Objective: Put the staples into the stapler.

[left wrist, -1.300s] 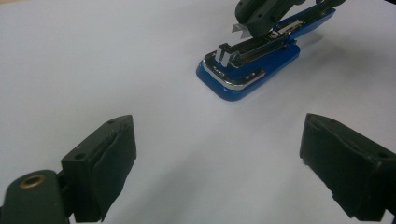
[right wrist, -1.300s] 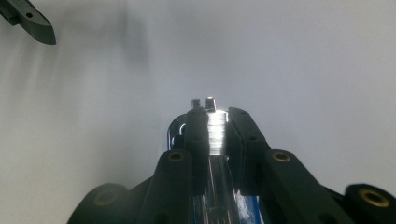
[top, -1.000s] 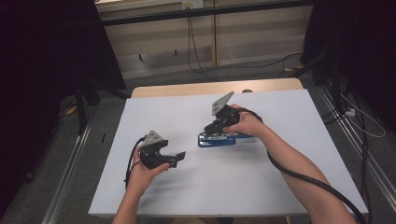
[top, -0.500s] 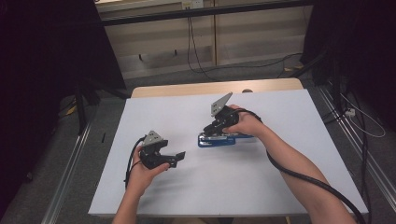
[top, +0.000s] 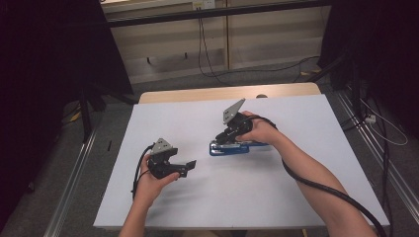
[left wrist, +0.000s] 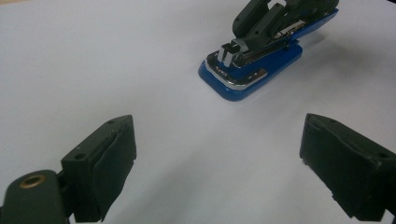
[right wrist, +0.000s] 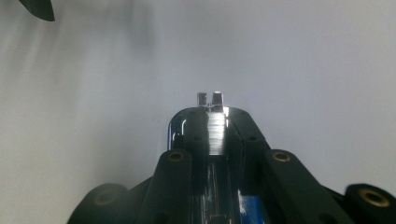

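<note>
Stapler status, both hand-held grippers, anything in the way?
Right hand-held gripper shut on the blue stapler, which lies flat on the table. Left hand-held gripper open, short of it. Nothing between.

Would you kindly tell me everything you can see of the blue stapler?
The stapler has a glossy blue base, plastic by its look, and a shiny metal magazine and nose above it. It lies flat on the white table, right of the middle. The right tongs are shut on its metal upper part from either side. The left tongs stand open, apart from it.
</note>
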`<state>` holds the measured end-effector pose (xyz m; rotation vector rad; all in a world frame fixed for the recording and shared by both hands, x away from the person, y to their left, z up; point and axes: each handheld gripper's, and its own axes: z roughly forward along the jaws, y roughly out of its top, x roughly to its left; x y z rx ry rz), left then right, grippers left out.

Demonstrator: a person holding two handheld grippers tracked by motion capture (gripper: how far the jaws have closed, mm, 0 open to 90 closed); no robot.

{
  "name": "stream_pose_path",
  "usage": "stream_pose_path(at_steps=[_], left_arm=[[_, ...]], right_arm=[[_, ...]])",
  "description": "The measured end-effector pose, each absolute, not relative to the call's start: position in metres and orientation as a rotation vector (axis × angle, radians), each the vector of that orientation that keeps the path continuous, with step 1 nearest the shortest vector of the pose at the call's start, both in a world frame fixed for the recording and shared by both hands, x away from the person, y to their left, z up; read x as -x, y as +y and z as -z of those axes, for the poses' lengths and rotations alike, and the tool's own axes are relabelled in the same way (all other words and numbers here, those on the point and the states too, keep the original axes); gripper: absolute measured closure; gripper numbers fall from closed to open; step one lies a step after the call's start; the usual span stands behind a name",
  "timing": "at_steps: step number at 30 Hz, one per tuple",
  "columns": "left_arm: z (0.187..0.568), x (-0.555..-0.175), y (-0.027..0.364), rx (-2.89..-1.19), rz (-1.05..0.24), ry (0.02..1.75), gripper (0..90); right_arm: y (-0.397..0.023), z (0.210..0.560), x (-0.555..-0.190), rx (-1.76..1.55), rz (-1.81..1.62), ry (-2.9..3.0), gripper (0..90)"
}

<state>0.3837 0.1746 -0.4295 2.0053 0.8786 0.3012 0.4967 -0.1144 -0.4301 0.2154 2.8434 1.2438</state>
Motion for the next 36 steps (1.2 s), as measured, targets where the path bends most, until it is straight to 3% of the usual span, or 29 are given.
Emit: stream_pose_path(at_steps=[30,36], left_arm=[[0.4301,-0.3845,0.1745,-2.010,-0.304,0.878,11.0],[0.4299,-0.3844,0.1744,-2.005,-0.303,0.880,11.0]], right_arm=[[-0.1080,0.4302,-0.4972,-0.206,-1.248,2.853,79.0],[-0.1081,0.4305,-0.4967,-0.229,-1.255,2.852,73.0]])
